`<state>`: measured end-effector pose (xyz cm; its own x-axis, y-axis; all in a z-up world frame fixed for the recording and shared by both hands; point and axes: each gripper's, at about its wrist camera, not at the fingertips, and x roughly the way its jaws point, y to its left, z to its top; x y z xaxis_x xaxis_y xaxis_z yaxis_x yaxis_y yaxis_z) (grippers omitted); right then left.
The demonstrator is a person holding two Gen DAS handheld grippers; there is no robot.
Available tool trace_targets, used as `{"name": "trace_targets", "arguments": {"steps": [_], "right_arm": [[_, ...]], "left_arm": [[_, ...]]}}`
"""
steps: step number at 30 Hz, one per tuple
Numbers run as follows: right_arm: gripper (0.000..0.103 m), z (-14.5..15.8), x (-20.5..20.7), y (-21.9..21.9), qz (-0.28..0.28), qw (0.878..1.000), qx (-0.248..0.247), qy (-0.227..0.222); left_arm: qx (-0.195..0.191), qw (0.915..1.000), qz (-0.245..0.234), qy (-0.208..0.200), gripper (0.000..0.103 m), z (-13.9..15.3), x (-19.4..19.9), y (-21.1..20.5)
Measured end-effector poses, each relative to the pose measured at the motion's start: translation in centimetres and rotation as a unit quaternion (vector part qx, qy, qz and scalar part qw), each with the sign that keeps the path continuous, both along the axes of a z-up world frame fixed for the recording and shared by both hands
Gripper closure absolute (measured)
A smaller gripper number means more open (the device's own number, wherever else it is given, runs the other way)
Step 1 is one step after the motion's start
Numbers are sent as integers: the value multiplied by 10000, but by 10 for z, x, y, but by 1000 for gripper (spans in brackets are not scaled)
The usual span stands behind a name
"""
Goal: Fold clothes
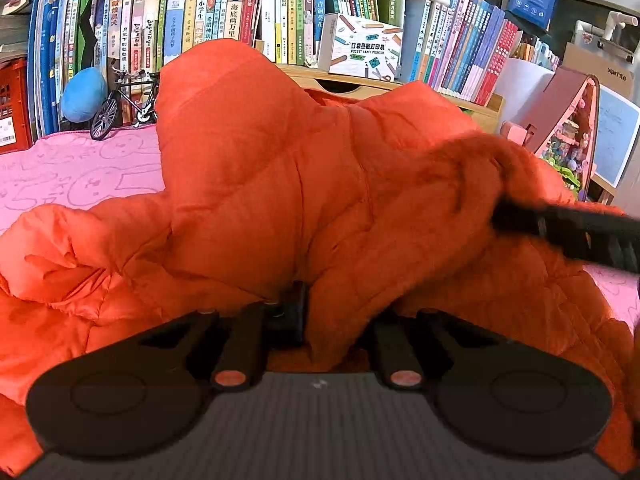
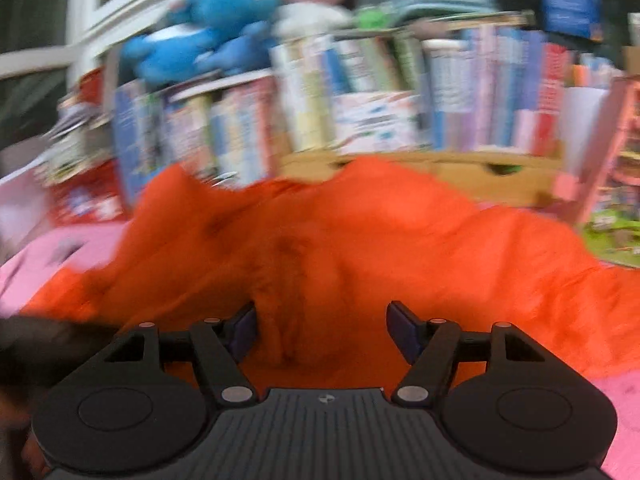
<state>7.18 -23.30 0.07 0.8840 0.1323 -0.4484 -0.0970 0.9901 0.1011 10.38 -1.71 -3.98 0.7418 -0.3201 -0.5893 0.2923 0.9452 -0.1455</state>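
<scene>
Now left tongs point(image 1: 298, 308) clench the orange jacket point(image 1: 280, 168); right tongs point(image 2: 322, 330) gape before it.

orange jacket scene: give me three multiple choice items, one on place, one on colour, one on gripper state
1. The toy bicycle stands:
A left of the orange jacket
B on the jacket
C right of it

2. The cloth under the jacket is:
A white
B pink
C green

3. The right gripper is:
A shut on fabric
B open
C out of view

Answers: 1 A, it stands at the left by the books; 2 B, pink shows around the jacket; 3 B, its jaws stand apart, while the left gripper pinches the jacket.
</scene>
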Motion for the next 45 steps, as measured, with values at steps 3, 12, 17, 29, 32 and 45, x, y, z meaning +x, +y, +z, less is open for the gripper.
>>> {"name": "trace_targets", "arguments": {"steps": [3, 12, 17, 29, 32, 45], "right_arm": [[34, -2, 10, -5, -140, 9998, -102, -36], [35, -17, 30, -15, -815, 9960, -372, -1], [35, -18, 34, -36, -1259, 9918, -226, -64], [89, -8, 2, -109, -2638, 9635, 218, -393], [86, -2, -11, -139, -2367, 9681, 772, -285], [60, -16, 46, -31, 105, 9949, 651, 761]], "left_arm": [[13, 10000, -8, -3, 88, 0, 0, -1], [48, 10000, -78, -19, 87, 0, 0, -3], [16, 9999, -136, -11, 87, 0, -1, -3], [-36, 9999, -107, 11, 87, 0, 0, -1], [37, 9999, -120, -10, 88, 0, 0, -2], [373, 9991, -123, -153, 87, 3, -4, -11]]}}
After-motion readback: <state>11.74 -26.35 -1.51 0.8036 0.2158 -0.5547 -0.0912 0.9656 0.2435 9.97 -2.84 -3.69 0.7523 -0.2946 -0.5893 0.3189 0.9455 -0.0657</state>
